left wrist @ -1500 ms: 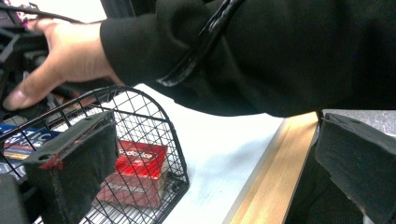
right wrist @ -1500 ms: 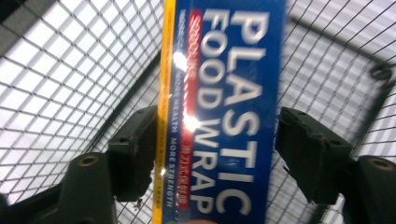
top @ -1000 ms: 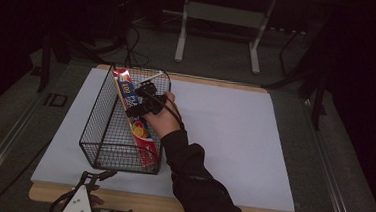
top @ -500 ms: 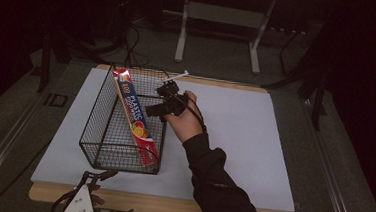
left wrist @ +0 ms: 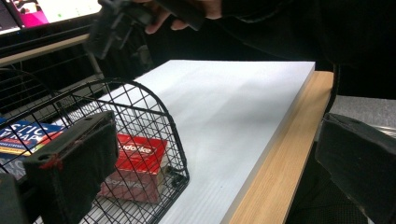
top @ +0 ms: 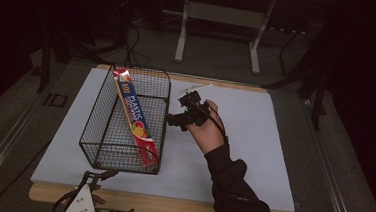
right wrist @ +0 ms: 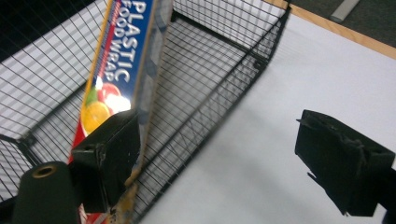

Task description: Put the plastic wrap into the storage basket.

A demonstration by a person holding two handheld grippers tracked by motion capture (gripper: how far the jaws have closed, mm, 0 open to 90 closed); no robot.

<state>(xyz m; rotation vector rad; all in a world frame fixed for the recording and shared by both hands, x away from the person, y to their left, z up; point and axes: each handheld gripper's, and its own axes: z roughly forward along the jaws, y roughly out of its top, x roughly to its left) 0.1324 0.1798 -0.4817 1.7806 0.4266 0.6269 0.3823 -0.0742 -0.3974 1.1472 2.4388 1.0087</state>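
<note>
A black wire basket (top: 95, 114) stands on the left of the white table top (top: 258, 141). A long blue and red plastic food wrap box (top: 134, 115) leans slantwise inside it, top end at the far rim. My right gripper (top: 174, 120) hangs open just right of the basket, nothing between its jaws. In the right gripper view its open jaws (right wrist: 224, 163) frame the box (right wrist: 123, 60) and the basket wall (right wrist: 219, 88). My left gripper (top: 98, 177) rests open at the table's front edge; in its own view (left wrist: 215, 168) it faces the basket's corner (left wrist: 154, 116) and the box's red end (left wrist: 140, 151).
The wooden table edge (left wrist: 275, 158) runs along the front. Behind the table stand a metal frame's legs (top: 183, 30) and floor cables (top: 130, 42). A wide stretch of white surface lies right of the basket.
My right gripper let go of the box and drew back out of the basket to the right. The box stays leaning in the basket. The left gripper has hardly moved.
</note>
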